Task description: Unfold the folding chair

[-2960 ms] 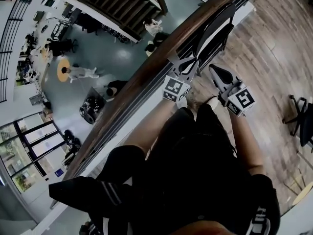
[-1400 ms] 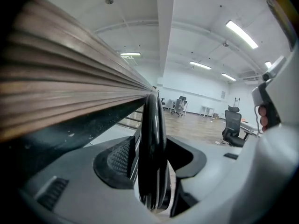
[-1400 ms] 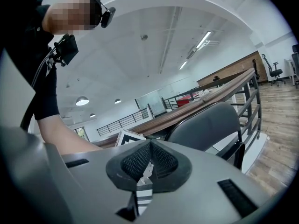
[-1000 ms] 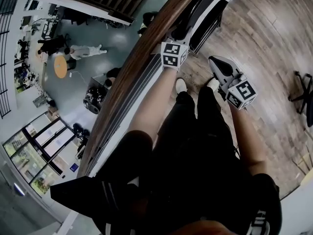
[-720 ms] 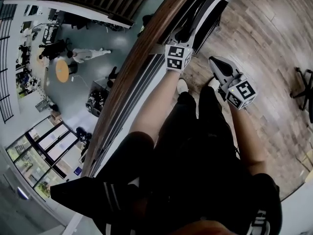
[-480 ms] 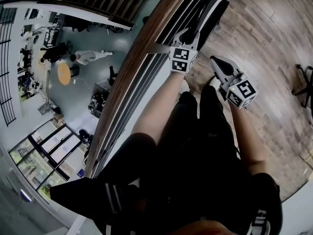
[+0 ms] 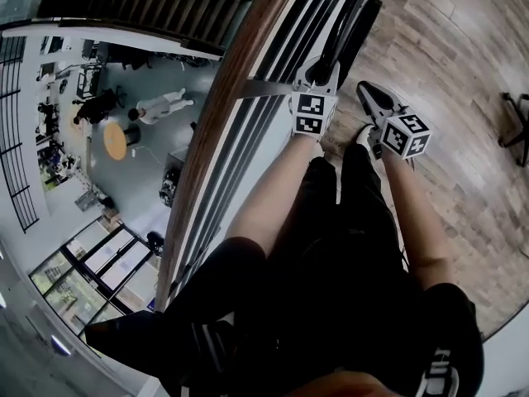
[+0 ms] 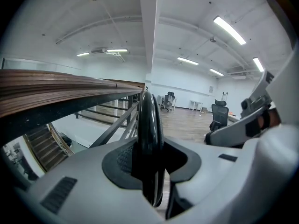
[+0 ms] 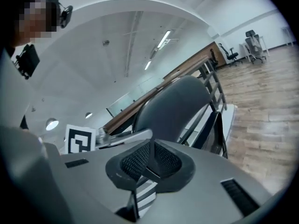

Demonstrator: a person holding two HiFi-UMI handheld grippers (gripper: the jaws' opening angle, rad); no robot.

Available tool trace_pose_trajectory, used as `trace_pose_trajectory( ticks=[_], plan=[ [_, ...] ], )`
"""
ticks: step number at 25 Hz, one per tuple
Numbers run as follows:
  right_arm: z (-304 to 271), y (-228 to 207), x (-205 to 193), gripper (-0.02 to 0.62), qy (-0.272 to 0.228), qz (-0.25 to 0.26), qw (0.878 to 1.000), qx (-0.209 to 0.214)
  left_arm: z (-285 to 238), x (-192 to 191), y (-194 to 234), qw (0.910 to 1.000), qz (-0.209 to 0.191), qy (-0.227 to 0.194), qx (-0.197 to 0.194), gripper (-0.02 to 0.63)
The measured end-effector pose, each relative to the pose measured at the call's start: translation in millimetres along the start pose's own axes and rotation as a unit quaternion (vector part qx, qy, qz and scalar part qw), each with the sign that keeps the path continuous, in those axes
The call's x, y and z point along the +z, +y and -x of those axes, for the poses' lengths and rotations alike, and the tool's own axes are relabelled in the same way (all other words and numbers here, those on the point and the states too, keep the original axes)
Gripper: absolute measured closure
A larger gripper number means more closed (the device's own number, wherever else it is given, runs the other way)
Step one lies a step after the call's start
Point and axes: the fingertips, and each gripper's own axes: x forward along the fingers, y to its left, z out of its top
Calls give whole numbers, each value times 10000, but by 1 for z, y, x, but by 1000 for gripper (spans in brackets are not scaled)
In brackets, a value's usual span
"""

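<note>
Beside the railing (image 7: 221, 106), folding chair (image 9: 173, 107)

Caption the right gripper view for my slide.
Right gripper, jaws shut and empty, faces the grey chair back beside the wooden railing.

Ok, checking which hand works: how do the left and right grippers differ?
On the grey left gripper the jaws have just been closing and clamp the black metal chair tube; on the grey right gripper they are shut, empty. The left one reaches the chair at the railing; the right one hangs beside it over wooden floor. Both carry marker cubes.
</note>
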Motion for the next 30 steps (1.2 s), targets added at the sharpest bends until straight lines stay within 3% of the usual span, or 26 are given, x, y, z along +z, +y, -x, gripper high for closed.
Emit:
trace_pose_trajectory(
  ticks=[4, 11, 16, 22, 26, 30],
  plan=[
    [-14, -31, -12, 576, 54, -502, 9984, -242, -2, 0, -17, 9999, -104, 14, -97, 509],
    [-38, -78, -43, 477, 386, -1004, 9904, -870, 4, -2, -34, 9996, -175, 55, -193, 512],
    [-59, -128, -62, 334, 586, -1492, 9758, -1488, 0, -2, -43, 9995, -221, 35, -241, 512],
    [-91, -163, -78, 311, 932, -1788, 9589, -1997, 0, -2, -45, 9994, -232, 18, -271, 514],
    [-109, -165, -97, 301, 1426, -2304, 9380, -2160, 1, 0, -44, 9993, -226, 2, -300, 514],
    [-120, -170, -108, 301, 1525, -2635, 9259, -2236, 3, 1, -45, 9992, -222, -8, -323, 515]
  ],
)
